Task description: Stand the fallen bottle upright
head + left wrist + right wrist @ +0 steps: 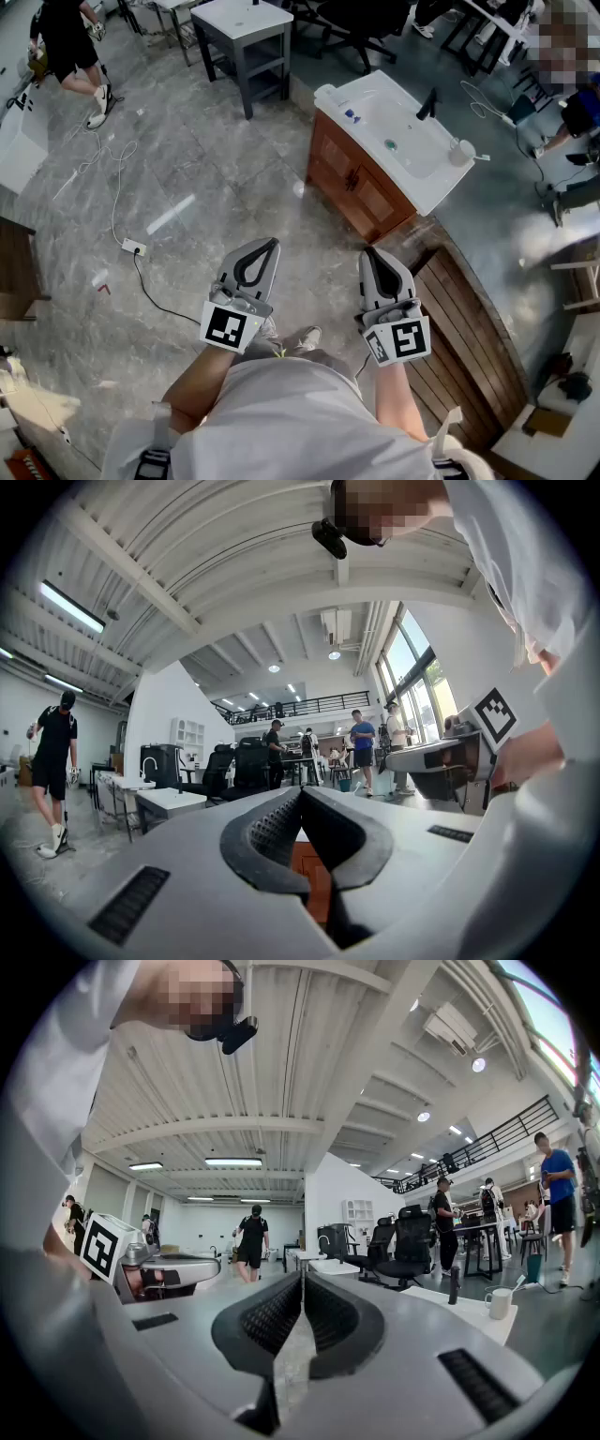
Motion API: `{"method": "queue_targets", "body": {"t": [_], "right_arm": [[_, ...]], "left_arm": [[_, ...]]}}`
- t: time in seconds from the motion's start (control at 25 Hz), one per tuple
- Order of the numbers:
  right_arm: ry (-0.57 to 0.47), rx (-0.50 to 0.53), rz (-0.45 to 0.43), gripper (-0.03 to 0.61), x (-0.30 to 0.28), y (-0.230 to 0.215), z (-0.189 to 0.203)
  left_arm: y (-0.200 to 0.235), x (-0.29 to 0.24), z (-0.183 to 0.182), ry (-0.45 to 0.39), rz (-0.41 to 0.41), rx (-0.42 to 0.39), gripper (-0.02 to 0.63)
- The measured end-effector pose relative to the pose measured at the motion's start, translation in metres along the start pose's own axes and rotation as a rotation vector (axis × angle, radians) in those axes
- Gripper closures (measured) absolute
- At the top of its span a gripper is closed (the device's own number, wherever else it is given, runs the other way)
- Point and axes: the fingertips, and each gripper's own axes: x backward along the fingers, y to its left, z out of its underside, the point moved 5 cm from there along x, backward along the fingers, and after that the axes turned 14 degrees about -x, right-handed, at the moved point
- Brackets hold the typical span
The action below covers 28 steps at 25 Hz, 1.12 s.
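A small clear bottle with a blue cap [351,115] lies on its side on the white sink top [370,98] of a wooden vanity cabinet [354,183], far ahead of both grippers. My left gripper [274,244] is held level over the marble floor, jaws closed together with nothing between them [300,792]. Beside it, my right gripper [368,251] is also shut and holds nothing [302,1277]. Both point roughly toward the vanity. The bottle does not show in either gripper view.
On the sink top stand a black faucet [428,103] and a white mug [459,150]. A grey side table [246,28] stands behind the vanity. A cable and power strip [134,247] lie on the floor at left. Wooden decking [469,319] runs along the right. A person [70,47] walks at far left.
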Motion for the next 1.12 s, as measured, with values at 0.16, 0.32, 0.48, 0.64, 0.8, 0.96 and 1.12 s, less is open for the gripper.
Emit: {"method": "queue_targets", "body": {"t": [0.16,0.32,0.48,0.64,0.8,0.96,1.12], "right_arm": [[0.006,0.0,0.002,0.537,-0.009,0.005,0.001],[-0.012,-0.038,0.002,0.537,-0.017,0.007,0.002],[-0.006,-0.033,0.035,0.537,-0.028,0.016,0.006],[0.009,-0.034,0.076,0.537,-0.039,0.027,0.018],[0.009,-0.059,0.098,0.537,-0.052,0.033,0.026],[0.016,-0.067,0.106,0.537,-0.069,0.021,0.026],[0.011,-0.071,0.095,0.537,-0.098,-0.009,0.023]], "left_arm": [[0.011,0.002,0.003,-0.002,-0.002,0.0,0.601],[0.02,0.005,0.009,0.0,0.005,0.007,0.601],[0.039,0.01,0.019,-0.007,0.017,0.023,0.601],[0.063,0.018,0.035,-0.009,0.027,0.046,0.601],[0.079,0.018,0.052,0.003,0.04,0.056,0.601],[0.082,0.002,0.061,0.013,0.063,0.068,0.601],[0.089,-0.032,0.068,0.006,0.063,0.054,0.601]]}}
